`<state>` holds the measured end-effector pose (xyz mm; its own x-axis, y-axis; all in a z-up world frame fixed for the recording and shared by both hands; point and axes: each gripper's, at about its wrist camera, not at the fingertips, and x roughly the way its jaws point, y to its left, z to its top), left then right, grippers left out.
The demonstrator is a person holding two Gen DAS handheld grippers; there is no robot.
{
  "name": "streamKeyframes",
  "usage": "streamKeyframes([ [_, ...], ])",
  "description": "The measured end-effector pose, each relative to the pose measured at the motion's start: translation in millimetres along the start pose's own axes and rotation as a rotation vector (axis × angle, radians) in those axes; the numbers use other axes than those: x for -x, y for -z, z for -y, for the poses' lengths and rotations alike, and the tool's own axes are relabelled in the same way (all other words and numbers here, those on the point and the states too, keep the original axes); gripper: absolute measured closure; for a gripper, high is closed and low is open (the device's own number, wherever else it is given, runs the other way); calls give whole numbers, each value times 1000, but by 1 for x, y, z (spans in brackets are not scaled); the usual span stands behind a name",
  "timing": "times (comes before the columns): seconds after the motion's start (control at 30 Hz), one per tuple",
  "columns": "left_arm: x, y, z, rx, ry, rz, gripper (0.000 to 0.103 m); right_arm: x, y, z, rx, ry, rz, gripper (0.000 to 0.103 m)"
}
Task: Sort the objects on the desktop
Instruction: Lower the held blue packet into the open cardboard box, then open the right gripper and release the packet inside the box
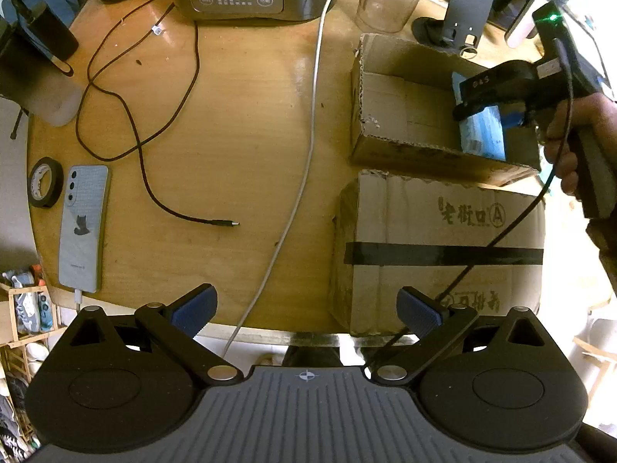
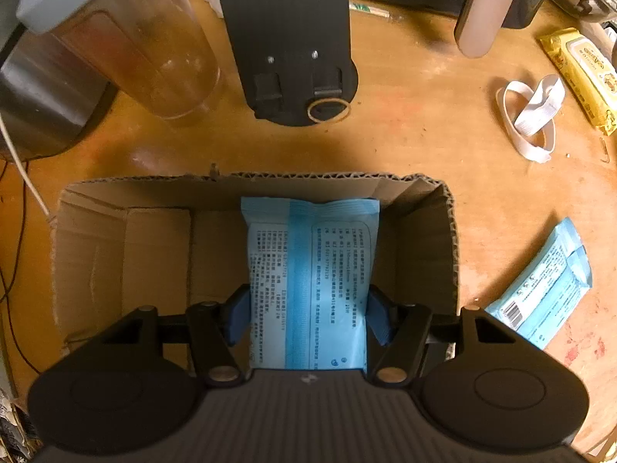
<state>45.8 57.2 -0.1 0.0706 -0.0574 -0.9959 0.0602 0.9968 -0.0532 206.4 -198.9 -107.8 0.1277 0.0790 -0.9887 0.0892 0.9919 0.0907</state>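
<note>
Desk (image 2: 443, 123), then open box (image 2: 127, 254): my right tongs (image 2: 308, 314) pinch a blue wipes pack (image 2: 308, 270) over its right half, long axis pointing to 12 o'clock. Second pack (image 2: 540, 297) at 3 o'clock, right side nearer. Left tongs (image 1: 306, 308) spread, empty.

The wooden table (image 1: 239, 123) carried a phone (image 1: 83, 227), a tape roll (image 1: 44, 182), two cardboard boxes (image 1: 435, 250) and cables (image 1: 127, 115).
</note>
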Motion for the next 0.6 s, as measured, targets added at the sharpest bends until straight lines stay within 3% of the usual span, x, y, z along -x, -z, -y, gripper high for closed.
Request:
streamKeyframes([
  [0.23,-1,-2,1,4,0,-2,1,-1,2,-2,11,11,5,38],
  [0.27,-1,-2,1,3,0,-1,1,0,2,-2,12,9,8,24],
  [0.37,-1,-2,3,1,1,-1,1,6,2,-5,18,5,38,0],
  [0.6,0,0,5,-2,2,2,1,12,2,-4,12,3,49,0],
])
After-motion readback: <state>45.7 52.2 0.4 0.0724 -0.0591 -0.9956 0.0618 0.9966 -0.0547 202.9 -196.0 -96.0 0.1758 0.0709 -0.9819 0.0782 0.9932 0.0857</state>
